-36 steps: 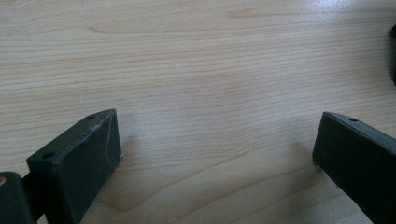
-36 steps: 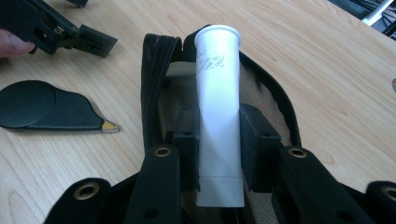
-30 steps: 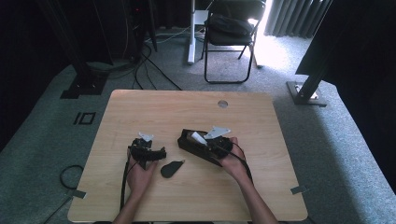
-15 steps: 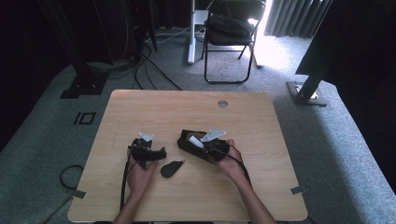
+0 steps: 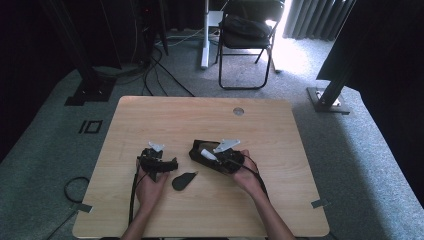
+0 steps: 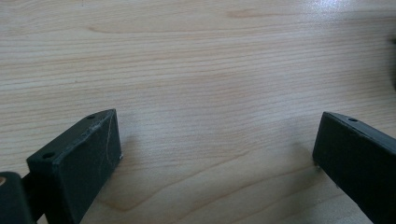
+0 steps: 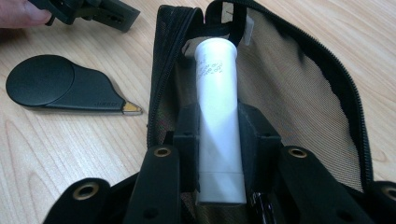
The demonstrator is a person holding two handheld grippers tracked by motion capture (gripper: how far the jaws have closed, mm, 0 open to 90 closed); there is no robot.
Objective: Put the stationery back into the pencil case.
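Note:
My right gripper (image 7: 218, 140) is shut on a white tube (image 7: 217, 116), which reaches into an open black zip pouch (image 7: 299, 88) with a mesh lining. From above, the right gripper (image 5: 216, 156) and the tube (image 5: 209, 154) sit over the pouch (image 5: 200, 148) near the table's middle. A flat black teardrop-shaped tool (image 7: 60, 88) with a small metal tip lies on the wood left of the pouch; the same tool (image 5: 183, 180) rests between both hands. My left gripper (image 6: 215, 154) stands open just over bare wood, and the left gripper (image 5: 172, 164) is held left of the tool.
The wooden table (image 5: 260, 125) has a round cable hole (image 5: 238, 111) near its far edge. A folding chair (image 5: 247, 35) and a stand base (image 5: 327, 97) sit on the carpet beyond. Cables trail off the table's left front.
The right gripper with the tube has shifted slightly toward the pouch. The left gripper has stayed in place.

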